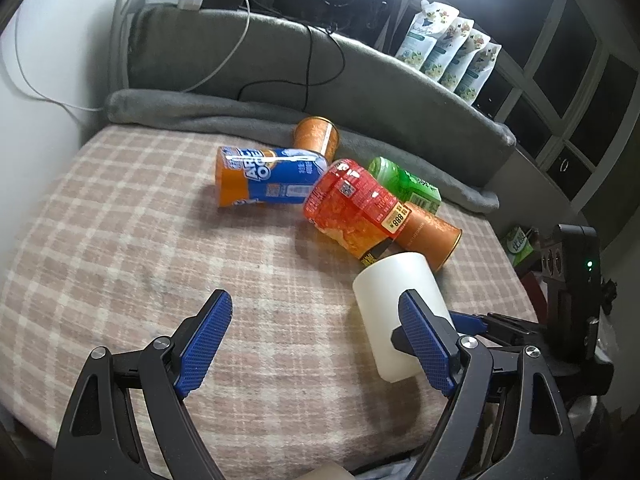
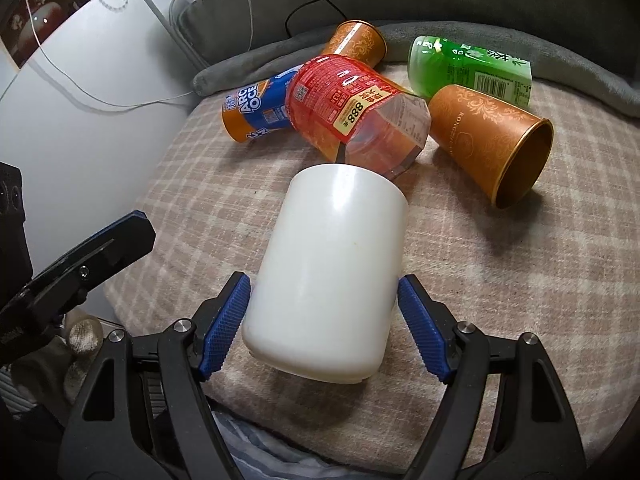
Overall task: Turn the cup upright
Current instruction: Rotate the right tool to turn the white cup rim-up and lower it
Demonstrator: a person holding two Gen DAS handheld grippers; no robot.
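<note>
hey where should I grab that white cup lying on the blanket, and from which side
Grip the white cup across its smooth round body near the closed end, coming from the near edge of the plaid blanket. It lies on its side there, and the right gripper already has its jaws either side.

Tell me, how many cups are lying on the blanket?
6, all on their sides. White cup between the right gripper's fingers; red cup behind it; blue cup left; green cup back right; brown cup right; another brown cup at the back. More may be hidden.
</note>
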